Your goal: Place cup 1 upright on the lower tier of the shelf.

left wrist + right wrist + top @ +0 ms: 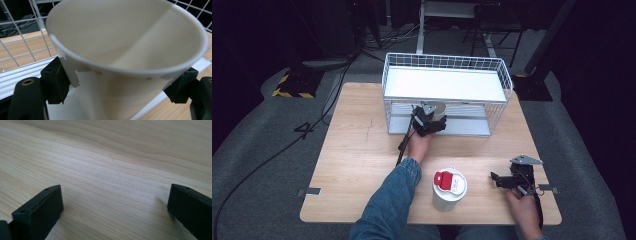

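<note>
Table (357, 150): left claw (122, 85) grips paper cup (125, 50).

Lab/studio: floor cables (272, 155), hazard-taped stand base (294, 82).

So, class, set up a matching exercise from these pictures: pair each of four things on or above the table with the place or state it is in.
Things:
1. paper cup
2. white canister with red lid
3. right tool
4. wire rack

Places or states:
A. at the far side of the table
B. open, jaws wide apart over bare wood
C. gripped between the jaws of the left tool
D. standing near the front edge, between the two hands

Pairs: 1-C, 2-D, 3-B, 4-A
</note>
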`<state>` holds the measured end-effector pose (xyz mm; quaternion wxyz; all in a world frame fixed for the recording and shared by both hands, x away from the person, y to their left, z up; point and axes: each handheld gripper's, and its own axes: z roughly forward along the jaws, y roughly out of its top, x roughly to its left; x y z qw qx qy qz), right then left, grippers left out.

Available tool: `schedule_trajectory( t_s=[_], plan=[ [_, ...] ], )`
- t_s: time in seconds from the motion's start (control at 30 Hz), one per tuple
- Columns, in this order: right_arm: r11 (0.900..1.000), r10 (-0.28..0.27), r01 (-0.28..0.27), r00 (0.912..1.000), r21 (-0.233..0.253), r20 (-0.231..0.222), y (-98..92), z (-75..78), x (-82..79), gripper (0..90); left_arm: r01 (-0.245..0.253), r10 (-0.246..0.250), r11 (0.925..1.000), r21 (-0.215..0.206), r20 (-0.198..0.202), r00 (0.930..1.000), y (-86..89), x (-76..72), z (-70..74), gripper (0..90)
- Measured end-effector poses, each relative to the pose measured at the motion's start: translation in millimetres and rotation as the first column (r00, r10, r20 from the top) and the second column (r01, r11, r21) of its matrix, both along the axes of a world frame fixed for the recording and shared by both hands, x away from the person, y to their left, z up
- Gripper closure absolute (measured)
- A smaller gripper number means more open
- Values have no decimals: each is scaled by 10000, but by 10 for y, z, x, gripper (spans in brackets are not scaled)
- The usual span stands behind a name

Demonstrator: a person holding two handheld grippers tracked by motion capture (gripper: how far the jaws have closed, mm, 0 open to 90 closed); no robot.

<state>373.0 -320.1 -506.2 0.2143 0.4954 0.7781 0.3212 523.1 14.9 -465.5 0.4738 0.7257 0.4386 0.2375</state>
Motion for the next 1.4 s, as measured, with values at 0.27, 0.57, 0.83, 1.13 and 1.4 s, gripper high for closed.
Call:
schedule_trajectory(
  t_s=[0.27,0.57,0.83,1.13,1.4],
  plan=[
    [10000,2,-2,10000,2,-4,0,0,1,5,-126,125,9999,-14,-159,9998,-17,84,-41,213],
    [10000,-9,9,10000,1,6,1,-1,1,5,-234,237,9997,120,-282,9993,-15,141,-84,212],
    [10000,1,-1,10000,3,-3,1,0,1,5,-152,155,9998,139,-180,9997,-27,145,-102,188],
    [10000,-2,2,10000,2,-4,1,0,1,5,-411,403,9989,-223,-360,9985,17,149,-98,104],
    [10000,0,0,10000,3,-2,1,0,1,5,10,-19,9991,-423,-218,9998,75,38,-19,103]
  ],
)
